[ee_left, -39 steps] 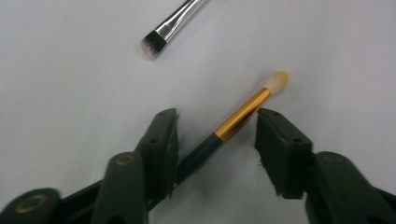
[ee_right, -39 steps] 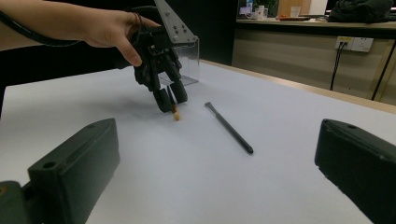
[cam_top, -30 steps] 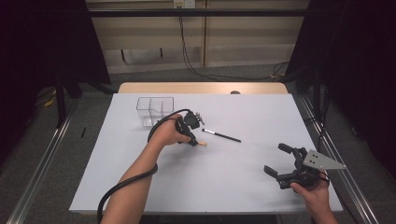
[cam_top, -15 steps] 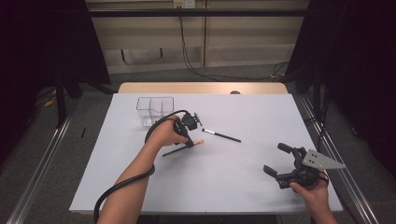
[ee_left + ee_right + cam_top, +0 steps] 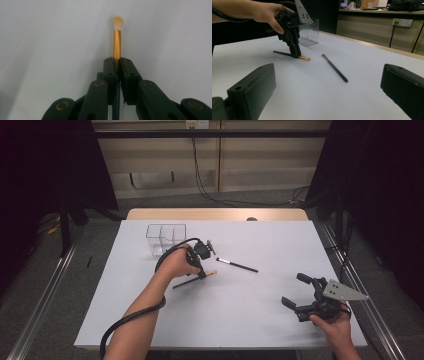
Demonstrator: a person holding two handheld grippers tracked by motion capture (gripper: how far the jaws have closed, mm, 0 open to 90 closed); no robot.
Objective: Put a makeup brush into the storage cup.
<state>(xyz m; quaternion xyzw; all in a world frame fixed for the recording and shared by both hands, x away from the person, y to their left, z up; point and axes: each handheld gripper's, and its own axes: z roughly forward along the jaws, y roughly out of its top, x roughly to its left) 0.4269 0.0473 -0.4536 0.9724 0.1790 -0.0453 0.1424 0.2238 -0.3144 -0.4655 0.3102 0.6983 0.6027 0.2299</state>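
Between this camera's own two wide-apart black jaws, a hand presses the far black gripper onto a gold-ferruled dark-handled brush beside a slim black brush and clear plastic organiser.

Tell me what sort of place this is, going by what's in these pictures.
Probably a lab or recording studio, not a home. A white-covered table stands between dark curtains, metal rails run along the floor, and the person's left gripper and right gripper trail cables while handling a makeup brush.
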